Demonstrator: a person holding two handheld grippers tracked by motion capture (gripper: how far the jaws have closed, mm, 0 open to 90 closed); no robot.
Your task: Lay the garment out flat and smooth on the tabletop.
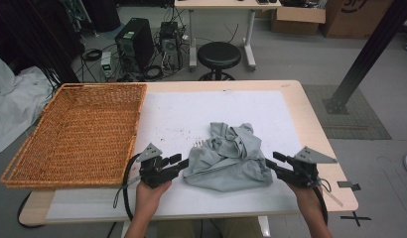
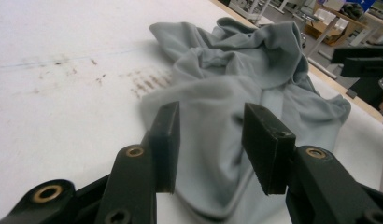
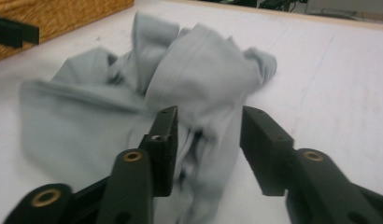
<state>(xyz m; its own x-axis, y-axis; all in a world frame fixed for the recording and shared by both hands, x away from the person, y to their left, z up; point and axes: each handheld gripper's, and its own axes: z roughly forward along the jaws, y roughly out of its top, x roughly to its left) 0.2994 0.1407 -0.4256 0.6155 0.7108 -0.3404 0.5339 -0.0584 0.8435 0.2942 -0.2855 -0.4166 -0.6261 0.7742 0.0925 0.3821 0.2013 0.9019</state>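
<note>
Both grippers stand released, the left gripper (image 1: 177, 159) at one side of a crumpled grey cloth garment (image 1: 226, 157), the right gripper (image 1: 271, 161) at the other (jaws parted, cloth ahead of them). It lies toward the white tabletop's (image 1: 181, 116) front edge, beside a woven wicker basket (image 1: 80, 131) at the left edge.

The high camera looked forward and down over the table (image 1: 301, 106). Each gripper camera sat low and close, facing the same grey garment (image 1: 226, 156) from opposite sides.
</note>
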